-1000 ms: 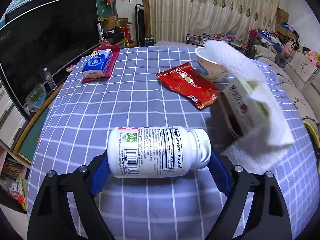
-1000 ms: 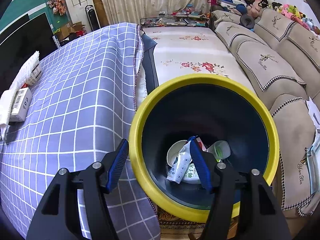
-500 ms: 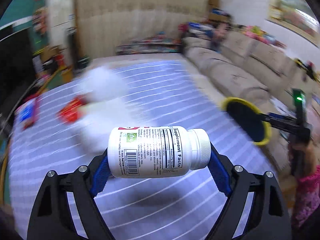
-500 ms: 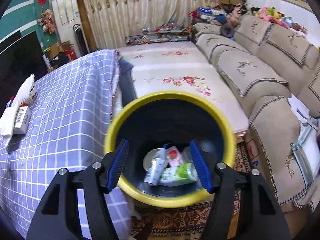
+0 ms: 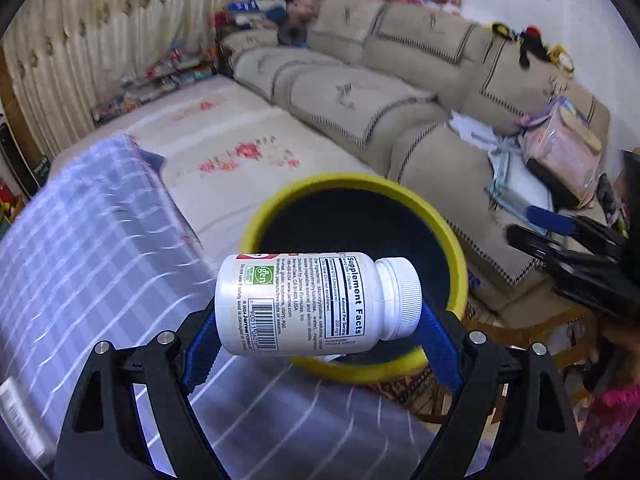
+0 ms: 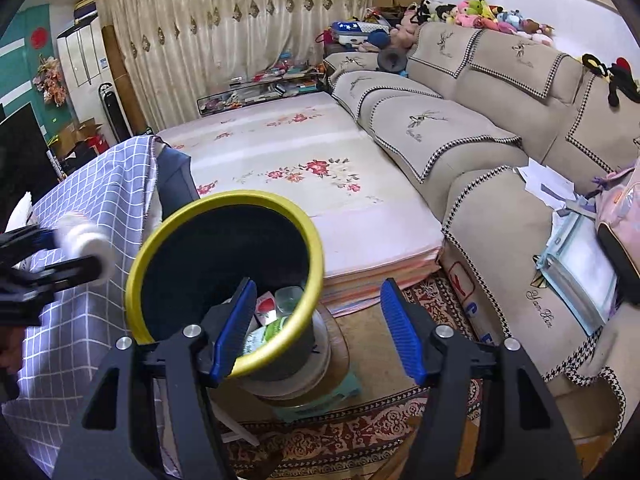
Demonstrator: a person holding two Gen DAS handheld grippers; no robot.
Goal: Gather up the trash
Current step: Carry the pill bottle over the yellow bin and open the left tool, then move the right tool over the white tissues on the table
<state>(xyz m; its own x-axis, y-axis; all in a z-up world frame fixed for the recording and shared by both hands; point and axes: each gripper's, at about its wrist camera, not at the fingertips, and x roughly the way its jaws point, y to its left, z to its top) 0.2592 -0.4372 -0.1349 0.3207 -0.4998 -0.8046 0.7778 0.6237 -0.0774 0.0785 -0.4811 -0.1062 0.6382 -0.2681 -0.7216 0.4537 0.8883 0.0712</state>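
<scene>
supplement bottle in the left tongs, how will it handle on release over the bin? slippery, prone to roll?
The white supplement bottle looks like rigid plastic, so it probably won't deform in the left tongs. It is held end to end, on cap and base, and the smooth surface may slip. Being round, it would likely roll on the tablecloth, but the yellow-rimmed bin should contain it.
</scene>
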